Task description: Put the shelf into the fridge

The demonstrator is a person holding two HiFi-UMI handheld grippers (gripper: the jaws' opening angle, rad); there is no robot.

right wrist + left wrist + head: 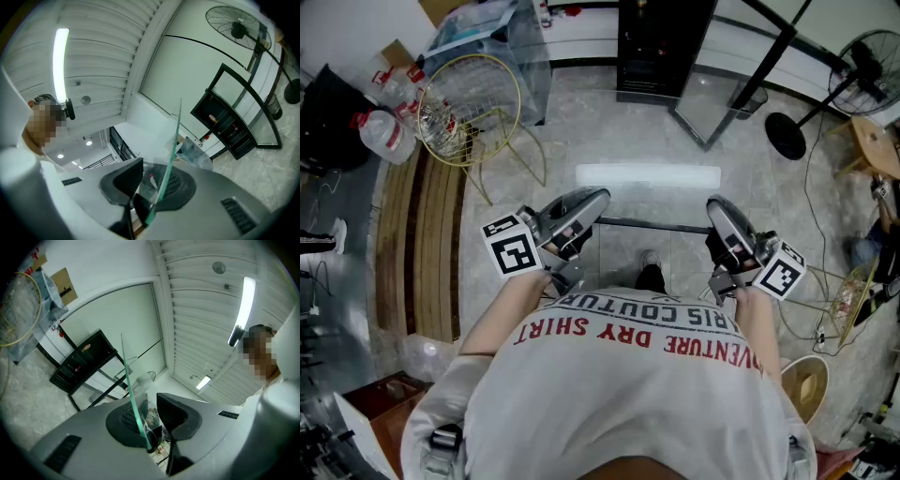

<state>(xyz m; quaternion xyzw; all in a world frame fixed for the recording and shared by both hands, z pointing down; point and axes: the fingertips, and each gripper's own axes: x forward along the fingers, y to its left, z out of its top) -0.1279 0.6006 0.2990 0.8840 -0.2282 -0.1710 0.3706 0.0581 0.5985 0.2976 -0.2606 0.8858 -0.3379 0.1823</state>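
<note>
Shelf (647,178), a clear glass pane, hung level over the floor (609,131) in the head view, between my left gripper (586,211) and right gripper (722,217), both arms held forward. Only the left gripper view showed its green edge pinched in my fingers (124,420). The right gripper view showed my right fingers (180,185) pinching it likewise.
</note>
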